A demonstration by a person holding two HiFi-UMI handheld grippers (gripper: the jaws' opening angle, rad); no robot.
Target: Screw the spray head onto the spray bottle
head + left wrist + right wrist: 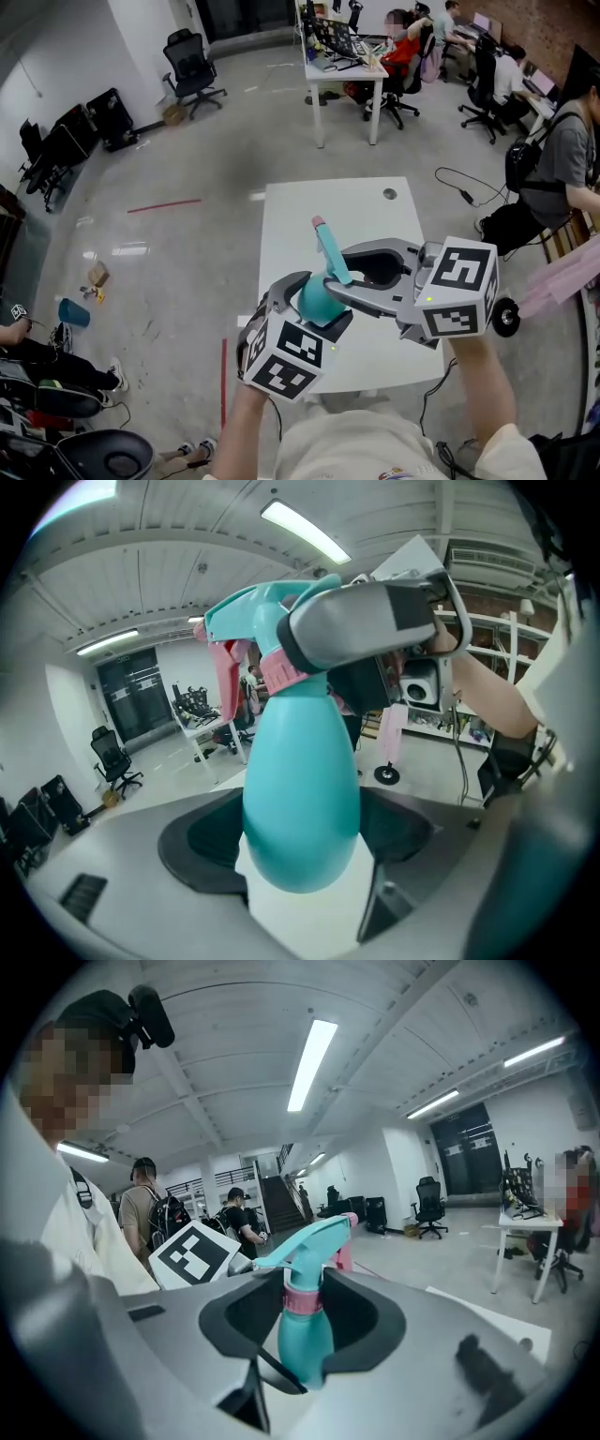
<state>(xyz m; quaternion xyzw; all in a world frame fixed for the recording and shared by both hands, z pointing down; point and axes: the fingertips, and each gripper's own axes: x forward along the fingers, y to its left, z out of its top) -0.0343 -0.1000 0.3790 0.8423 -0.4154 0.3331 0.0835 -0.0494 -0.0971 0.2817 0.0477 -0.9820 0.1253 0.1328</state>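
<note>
Filling the left gripper view, the teal spray bottle [300,799] stands upright between that gripper's jaws, which are spread wide and clamp its fat lower body. In the head view the left gripper [314,302] holds the bottle up off the table, near the middle of the picture. The spray head [330,248] sits on top of the bottle, its nozzle pointing toward 11 o'clock. The right gripper [337,272] reaches in from 3 o'clock. Its jaws are drawn partway in around the pink collar [302,1299] at the bottle's neck, with the pads against it on both sides.

Below both grippers lies a plain white table [281,225], which has a small round hole [389,194] near its far edge at 1 o'clock.

Around the table spreads a shiny grey concrete floor [187,159]. A strip of red tape [164,205] lies on it at 10 o'clock, and a blue bucket [73,312] stands at 9 o'clock. A black office chair [192,66] stands well off at 11 o'clock. At 12 o'clock is a white desk [342,80] with people seated at and behind it. A black cable [459,187] trails over the floor at 2 o'clock, and a person with a backpack [562,159] stands at 3 o'clock. Long ceiling lights [309,1063] show in both gripper views.
</note>
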